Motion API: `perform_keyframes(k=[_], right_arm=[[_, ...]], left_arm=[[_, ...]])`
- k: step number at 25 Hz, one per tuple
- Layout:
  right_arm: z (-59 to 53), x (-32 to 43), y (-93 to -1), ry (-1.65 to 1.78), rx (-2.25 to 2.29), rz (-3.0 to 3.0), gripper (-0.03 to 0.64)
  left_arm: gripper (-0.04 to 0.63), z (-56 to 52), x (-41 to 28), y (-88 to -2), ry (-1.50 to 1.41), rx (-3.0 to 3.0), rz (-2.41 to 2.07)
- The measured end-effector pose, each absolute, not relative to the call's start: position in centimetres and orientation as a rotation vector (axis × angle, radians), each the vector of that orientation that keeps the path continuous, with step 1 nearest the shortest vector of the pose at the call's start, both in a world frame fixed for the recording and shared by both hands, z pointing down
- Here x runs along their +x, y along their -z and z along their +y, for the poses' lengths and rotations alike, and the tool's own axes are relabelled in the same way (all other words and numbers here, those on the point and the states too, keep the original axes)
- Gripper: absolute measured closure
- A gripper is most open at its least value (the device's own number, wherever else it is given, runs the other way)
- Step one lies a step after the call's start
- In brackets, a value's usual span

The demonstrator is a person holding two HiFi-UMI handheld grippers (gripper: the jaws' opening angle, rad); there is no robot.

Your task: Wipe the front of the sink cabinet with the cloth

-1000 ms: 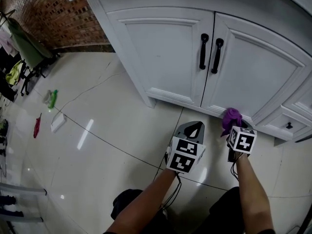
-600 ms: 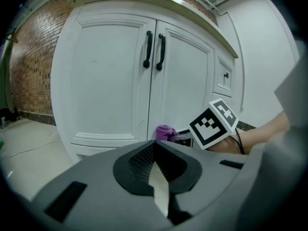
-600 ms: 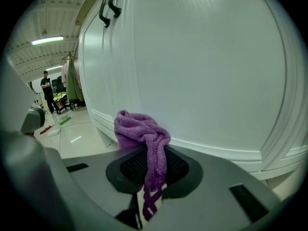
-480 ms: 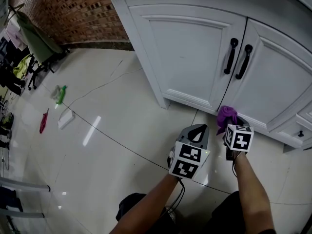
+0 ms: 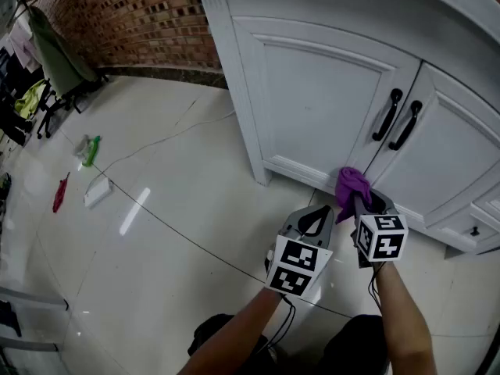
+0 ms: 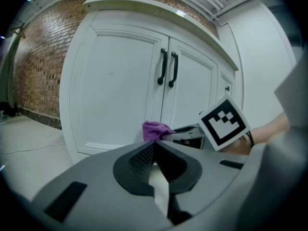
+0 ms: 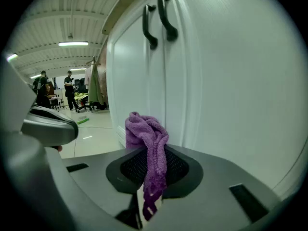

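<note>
Gripping the purple cloth in my right gripper, jaws pinched on its bunched middle. Left gripper just beside it, jaws pressed together, nothing between them. Cloth sits low at the white sink cabinet front, below the black door handles; contact unclear.

Brick wall, green object (on floor).

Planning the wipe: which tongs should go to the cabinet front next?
Right. The right tongs are shut on the cloth, close to the cabinet; the left tongs are shut and empty.
</note>
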State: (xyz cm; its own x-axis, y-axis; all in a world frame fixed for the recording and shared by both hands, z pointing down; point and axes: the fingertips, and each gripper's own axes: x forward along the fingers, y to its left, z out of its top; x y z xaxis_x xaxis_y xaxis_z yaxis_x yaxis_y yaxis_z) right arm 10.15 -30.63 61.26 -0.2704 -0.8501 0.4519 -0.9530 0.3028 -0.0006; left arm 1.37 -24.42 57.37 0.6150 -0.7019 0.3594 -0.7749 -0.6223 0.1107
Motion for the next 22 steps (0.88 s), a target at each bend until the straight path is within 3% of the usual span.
perform_keyframes(k=[9,22], right_arm=[[-28.0,7.0,-47.8,0.174,1.495,-2.276,0.546],[-27.1,6.9,-37.1,0.383,1.628,-2.355,0.547]], left_arm=[[0.591,-26.4,-0.5,-46.9,-0.296,2.686,-1.208],[0.591,-26.1,-3.0,-40.1,-0.365,2.796,-1.260]])
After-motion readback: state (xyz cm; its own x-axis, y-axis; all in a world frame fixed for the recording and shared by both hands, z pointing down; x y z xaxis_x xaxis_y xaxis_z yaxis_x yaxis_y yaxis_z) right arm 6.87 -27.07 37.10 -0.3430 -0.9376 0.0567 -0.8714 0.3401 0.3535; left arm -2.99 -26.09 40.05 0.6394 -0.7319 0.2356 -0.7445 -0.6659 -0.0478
